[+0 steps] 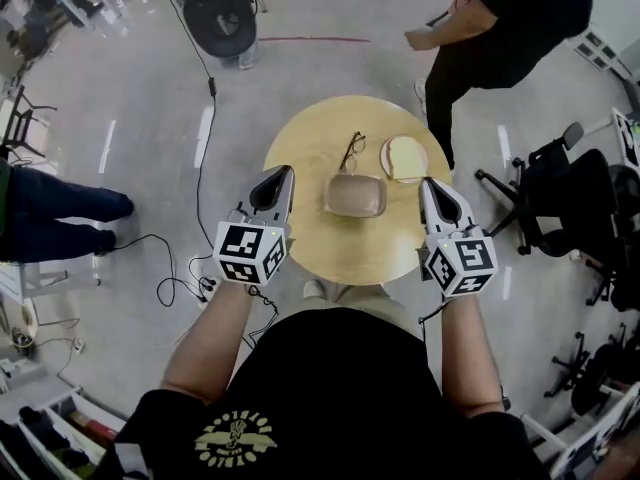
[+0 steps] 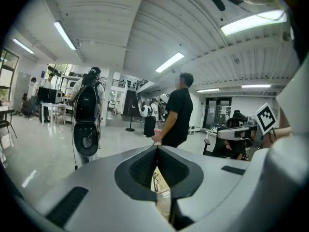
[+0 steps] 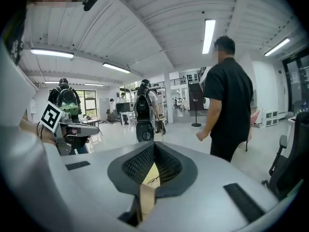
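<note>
On a round wooden table (image 1: 310, 148) lie a pair of dark-framed glasses (image 1: 352, 151), a beige glasses case (image 1: 355, 196) and a pale folded cloth (image 1: 404, 158). My left gripper (image 1: 284, 171) hovers at the table's left edge, left of the case, jaws closed to a point with nothing held. Over the right edge, right of the case, my right gripper (image 1: 429, 182) is likewise shut and empty. In the left gripper view the left gripper (image 2: 157, 149) meets at its tips, with the glasses (image 2: 155, 179) showing below. The right gripper (image 3: 154, 144) also meets at its tips.
A person in black (image 1: 500, 28) stands beyond the table at the far right. Black office chairs (image 1: 560, 203) crowd the right side. Cables (image 1: 185, 278) trail over the floor at the left, near someone's dark legs (image 1: 60, 218). A black wheeled machine (image 1: 220, 13) stands at the back.
</note>
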### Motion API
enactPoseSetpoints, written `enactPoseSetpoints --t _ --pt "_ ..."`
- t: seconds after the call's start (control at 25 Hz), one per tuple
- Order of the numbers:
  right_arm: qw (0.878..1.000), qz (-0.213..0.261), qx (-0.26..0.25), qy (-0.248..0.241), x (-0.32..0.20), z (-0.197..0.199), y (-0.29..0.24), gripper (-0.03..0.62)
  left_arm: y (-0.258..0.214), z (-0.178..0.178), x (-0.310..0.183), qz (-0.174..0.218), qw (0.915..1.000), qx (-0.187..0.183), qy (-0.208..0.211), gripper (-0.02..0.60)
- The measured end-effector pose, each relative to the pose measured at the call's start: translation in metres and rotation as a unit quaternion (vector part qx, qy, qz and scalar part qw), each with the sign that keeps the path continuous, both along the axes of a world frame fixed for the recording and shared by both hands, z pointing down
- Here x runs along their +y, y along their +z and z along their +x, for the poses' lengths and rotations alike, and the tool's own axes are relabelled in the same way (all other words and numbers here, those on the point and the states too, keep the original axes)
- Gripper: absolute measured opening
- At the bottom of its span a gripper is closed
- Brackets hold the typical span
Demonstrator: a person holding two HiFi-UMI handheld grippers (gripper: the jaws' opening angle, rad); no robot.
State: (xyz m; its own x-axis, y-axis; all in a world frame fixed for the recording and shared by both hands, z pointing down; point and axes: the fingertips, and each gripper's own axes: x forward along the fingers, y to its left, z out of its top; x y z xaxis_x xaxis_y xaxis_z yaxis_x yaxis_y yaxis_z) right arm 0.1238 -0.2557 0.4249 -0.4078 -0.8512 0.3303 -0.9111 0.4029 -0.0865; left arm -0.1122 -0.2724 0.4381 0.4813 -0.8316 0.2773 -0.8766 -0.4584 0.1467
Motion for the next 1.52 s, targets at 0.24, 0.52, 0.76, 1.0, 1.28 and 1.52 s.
enactPoseSetpoints --t 0.24,0.52,0.76,1.0,1.28,1.52 --pt "1.000 -0.023 -0.001 0.000 -0.005 0.009 0.019 0.014 0.034 0.012 -0.003 -0.053 0.9985 0.007 0.010 0.018" --pt "0.999 -0.053 -0.007 -0.006 -0.014 0.016 0.047 0.012 0.077 0.030 -0.008 -0.133 0.9904 0.031 0.018 0.018" --pt "0.997 -0.080 -0.007 -0.013 -0.023 0.019 0.074 0.014 0.117 0.039 -0.010 -0.191 0.9808 0.037 0.020 0.018" --pt "0.991 -0.128 -0.002 -0.024 -0.032 0.013 0.115 0.014 0.165 0.044 -0.011 -0.249 0.9679 0.022 0.026 0.018" --pt "0.984 -0.176 0.006 -0.042 -0.041 0.008 0.158 0.014 0.210 0.053 -0.013 -0.320 0.9455 0.053 0.022 0.020" --pt "0.974 -0.220 -0.006 -0.044 -0.044 0.012 0.192 0.027 0.234 0.058 -0.021 -0.350 0.9349 0.052 0.023 0.021"
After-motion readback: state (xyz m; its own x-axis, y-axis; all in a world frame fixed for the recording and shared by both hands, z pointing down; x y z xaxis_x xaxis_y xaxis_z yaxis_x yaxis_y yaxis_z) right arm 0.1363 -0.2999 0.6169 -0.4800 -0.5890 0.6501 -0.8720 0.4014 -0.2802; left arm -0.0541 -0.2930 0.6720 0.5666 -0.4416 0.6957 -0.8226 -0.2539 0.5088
